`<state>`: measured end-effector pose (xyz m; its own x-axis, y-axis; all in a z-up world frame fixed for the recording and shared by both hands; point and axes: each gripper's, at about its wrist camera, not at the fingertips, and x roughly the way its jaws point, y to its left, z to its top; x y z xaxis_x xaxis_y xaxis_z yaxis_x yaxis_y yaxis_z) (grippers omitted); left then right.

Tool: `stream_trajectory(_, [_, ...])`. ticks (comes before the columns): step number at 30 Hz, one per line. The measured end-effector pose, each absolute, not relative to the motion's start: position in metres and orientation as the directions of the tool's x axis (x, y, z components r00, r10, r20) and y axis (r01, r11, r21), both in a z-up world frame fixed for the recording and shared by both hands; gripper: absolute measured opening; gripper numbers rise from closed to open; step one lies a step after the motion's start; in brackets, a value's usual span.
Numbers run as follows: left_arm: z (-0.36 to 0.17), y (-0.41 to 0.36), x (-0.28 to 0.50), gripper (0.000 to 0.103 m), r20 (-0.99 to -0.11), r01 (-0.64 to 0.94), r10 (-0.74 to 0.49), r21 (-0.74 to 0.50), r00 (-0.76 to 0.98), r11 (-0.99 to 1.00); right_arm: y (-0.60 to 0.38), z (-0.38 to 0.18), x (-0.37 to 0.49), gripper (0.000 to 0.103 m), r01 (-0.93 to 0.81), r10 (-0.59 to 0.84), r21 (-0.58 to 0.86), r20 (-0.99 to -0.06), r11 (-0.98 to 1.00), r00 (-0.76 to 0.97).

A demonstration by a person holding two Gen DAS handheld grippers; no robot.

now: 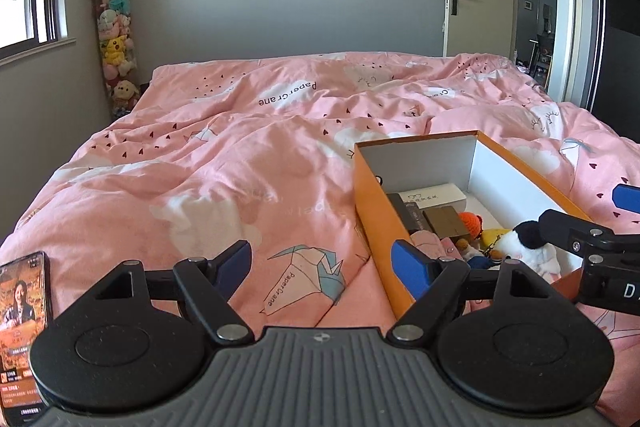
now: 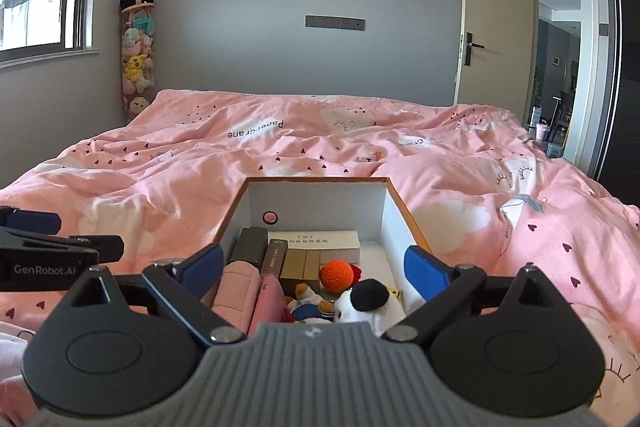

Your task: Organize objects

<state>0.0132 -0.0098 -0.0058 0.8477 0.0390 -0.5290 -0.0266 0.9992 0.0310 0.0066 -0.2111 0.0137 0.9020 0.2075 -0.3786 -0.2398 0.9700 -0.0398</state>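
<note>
An orange box with white inside (image 1: 374, 203) (image 2: 394, 215) lies on the pink bed. It holds a white case (image 2: 322, 241), dark and brown small boxes (image 2: 294, 263), an orange knitted ball (image 2: 335, 275), a panda plush (image 2: 370, 301), a small doll (image 2: 310, 305) and a pink pouch (image 2: 236, 293). My left gripper (image 1: 322, 267) is open and empty over the quilt, left of the box. My right gripper (image 2: 314, 267) is open and empty above the box's near end; it shows at the right edge of the left wrist view (image 1: 582, 215).
A phone with a lit screen (image 1: 24, 311) lies at the bed's near left edge. The rumpled pink quilt (image 1: 240, 155) covers the whole bed. A tall tube of plush toys (image 1: 114, 43) stands in the far left corner. An open door (image 2: 492, 27) is at the right.
</note>
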Motion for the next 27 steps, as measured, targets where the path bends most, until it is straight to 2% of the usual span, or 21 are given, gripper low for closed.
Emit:
stream_trajectory(3, [-0.017,-0.008,0.009,0.093,-0.532,-0.017,0.019,0.009,0.847,1.000,-0.210,0.000,0.005,0.097,-0.233,0.197,-0.058,-0.367,0.971,0.909])
stream_trajectory(13, [-0.044,-0.015,0.020,0.093,-0.608,0.001,0.030,0.050,0.794,0.999,-0.218,-0.024,0.024,0.097,-0.187,0.168,-0.001,-0.443,0.982,0.881])
stream_trajectory(27, [-0.045,-0.013,0.021,0.093,-0.618,-0.004,0.034,0.049,0.786,0.999,-0.218,-0.027,0.026,0.097,-0.183,0.166,0.008,-0.460,0.983,0.872])
